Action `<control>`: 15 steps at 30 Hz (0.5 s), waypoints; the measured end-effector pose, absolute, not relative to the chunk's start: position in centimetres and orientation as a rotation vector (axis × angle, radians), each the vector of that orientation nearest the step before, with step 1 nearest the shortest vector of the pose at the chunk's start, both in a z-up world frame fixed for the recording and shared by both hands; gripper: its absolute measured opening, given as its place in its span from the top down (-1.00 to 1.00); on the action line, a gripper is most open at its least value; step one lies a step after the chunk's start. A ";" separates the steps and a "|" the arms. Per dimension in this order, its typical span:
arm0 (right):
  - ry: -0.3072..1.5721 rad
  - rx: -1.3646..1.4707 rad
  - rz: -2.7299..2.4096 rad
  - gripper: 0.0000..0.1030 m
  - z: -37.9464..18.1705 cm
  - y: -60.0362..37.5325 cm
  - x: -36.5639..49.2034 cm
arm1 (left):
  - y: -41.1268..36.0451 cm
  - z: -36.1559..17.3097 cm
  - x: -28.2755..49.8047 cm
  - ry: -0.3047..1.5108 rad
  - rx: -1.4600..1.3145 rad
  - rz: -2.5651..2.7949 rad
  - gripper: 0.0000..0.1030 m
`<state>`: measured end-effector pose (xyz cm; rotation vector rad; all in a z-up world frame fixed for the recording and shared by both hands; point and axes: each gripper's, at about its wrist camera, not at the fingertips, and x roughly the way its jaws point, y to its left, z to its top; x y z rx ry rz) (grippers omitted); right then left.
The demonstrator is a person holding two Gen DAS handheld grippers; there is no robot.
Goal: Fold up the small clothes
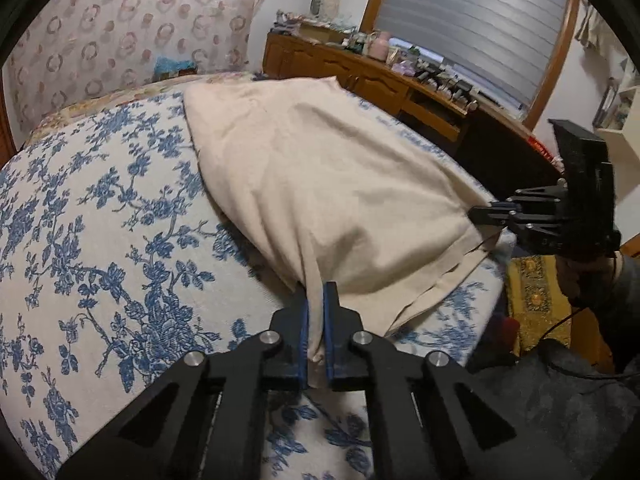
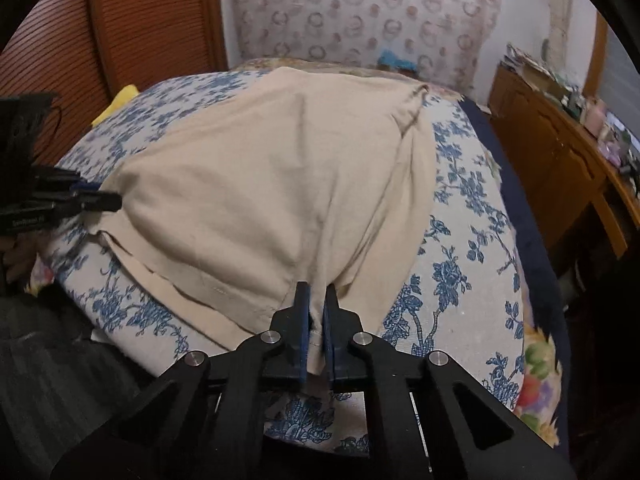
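A cream garment point(image 1: 320, 184) lies spread on the blue-flowered bed cover point(image 1: 100, 240). My left gripper point(image 1: 316, 300) is shut on the garment's near left corner, with cloth pinched between its blue pads. My right gripper point(image 2: 316, 300) is shut on the near right corner of the garment point(image 2: 260, 184). The right gripper also shows in the left wrist view point(image 1: 486, 214) at the cloth's right edge. The left gripper shows in the right wrist view point(image 2: 108, 200) at the cloth's left edge. The near hem is stretched between the two and raised a little off the bed.
A wooden dresser point(image 1: 380, 76) crowded with small items runs along the bed's right side below a window. A patterned headboard cover point(image 1: 132, 32) stands at the far end. A yellow cloth point(image 2: 116, 104) lies at the bed's left edge. A dark blanket point(image 1: 560, 392) lies near the bed's corner.
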<state>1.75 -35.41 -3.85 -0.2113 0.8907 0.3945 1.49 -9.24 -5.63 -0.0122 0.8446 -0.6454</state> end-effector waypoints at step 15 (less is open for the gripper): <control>0.922 -0.164 0.250 0.10 -4.4 -37.1 2.0 | -9.2 -5.8 1.5 0.862 -0.001 -0.615 0.95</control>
